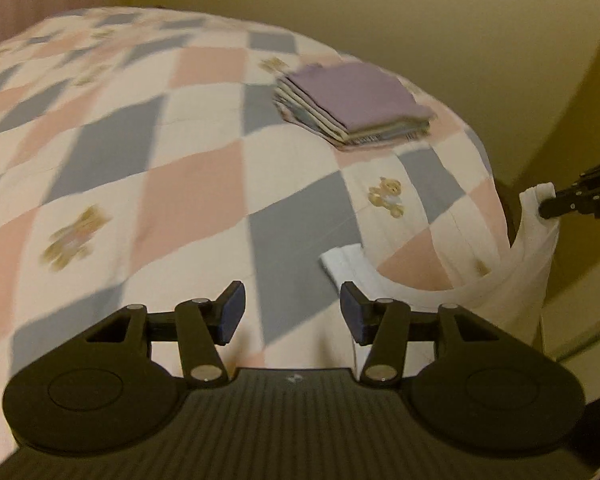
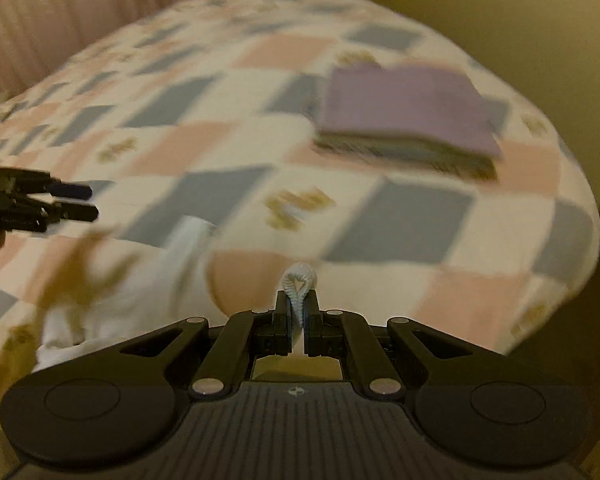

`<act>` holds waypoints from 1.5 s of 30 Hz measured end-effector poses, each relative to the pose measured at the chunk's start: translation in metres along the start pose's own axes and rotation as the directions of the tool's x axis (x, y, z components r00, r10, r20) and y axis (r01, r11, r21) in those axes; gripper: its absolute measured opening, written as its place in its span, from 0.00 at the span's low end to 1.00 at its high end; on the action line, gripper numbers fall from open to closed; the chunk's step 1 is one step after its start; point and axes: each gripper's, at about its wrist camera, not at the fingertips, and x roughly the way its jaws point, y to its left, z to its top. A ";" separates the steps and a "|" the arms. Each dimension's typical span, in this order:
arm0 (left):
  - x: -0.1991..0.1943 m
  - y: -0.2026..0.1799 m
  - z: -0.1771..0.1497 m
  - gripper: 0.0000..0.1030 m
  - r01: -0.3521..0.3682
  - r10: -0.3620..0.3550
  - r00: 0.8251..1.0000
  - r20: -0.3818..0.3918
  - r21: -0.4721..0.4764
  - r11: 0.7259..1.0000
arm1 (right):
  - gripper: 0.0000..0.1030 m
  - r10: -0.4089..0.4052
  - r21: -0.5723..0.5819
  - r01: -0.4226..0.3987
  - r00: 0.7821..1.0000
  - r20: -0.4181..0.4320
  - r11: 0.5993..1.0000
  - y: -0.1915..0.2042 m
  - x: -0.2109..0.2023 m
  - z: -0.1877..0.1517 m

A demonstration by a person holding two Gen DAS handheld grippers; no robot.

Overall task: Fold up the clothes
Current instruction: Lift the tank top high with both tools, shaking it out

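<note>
— While my right gripper [image 2: 296,320] pinches the white shirt [image 1: 536,248] at the bed [image 1: 180,184] edge, my left gripper [image 1: 292,312] gapes wide.
— Much done?
— One folded stack [image 1: 352,100] sits there; this shirt hangs unfolded.

We're in a bedroom at home: a bed [image 1: 148,152] fills the view under a quilt of pink, grey-blue and cream diamonds stitched with teddy bears [image 1: 386,196]. A stack of folded laundry [image 1: 352,104] sits on it, pink curtains [image 2: 60,8] hang behind, yellowish walls [image 1: 420,8] alongside.
</note>
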 end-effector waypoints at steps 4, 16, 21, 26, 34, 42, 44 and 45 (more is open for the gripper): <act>0.057 -0.011 0.018 0.46 0.096 -0.086 0.991 -0.106 0.098 0.991 | 0.04 0.005 0.047 -0.003 0.999 -0.047 0.999 -0.033 0.020 -0.008; 0.136 0.004 0.031 0.24 0.310 -0.288 0.934 -0.213 0.075 0.948 | 0.05 0.060 0.073 -0.055 0.996 -0.072 0.996 -0.042 0.050 -0.008; 0.120 0.009 0.035 0.05 0.336 -0.329 0.930 -0.166 0.015 0.942 | 0.05 0.065 0.054 -0.062 0.997 -0.043 0.997 -0.037 0.047 0.001; 0.034 0.006 0.035 0.05 0.236 -0.237 0.972 -0.003 0.034 0.971 | 0.05 0.069 0.016 -0.071 0.993 0.095 0.997 -0.012 0.006 0.009; -0.175 -0.036 -0.010 0.05 0.018 -0.025 0.960 0.280 0.028 0.999 | 0.04 0.078 -0.055 -0.062 0.932 0.353 0.997 0.060 -0.113 0.000; -0.332 -0.093 -0.041 0.05 -0.109 0.107 0.900 0.422 -0.019 0.994 | 0.04 0.113 -0.139 -0.043 0.825 0.554 0.989 0.129 -0.235 -0.012; -0.355 -0.097 -0.027 0.05 -0.162 0.158 0.879 0.450 -0.031 0.986 | 0.04 0.129 -0.168 -0.036 0.802 0.584 0.985 0.135 -0.248 0.003; -0.360 -0.093 -0.017 0.05 -0.186 0.184 0.871 0.456 -0.042 0.982 | 0.04 0.137 -0.182 -0.033 0.790 0.597 0.983 0.138 -0.254 0.012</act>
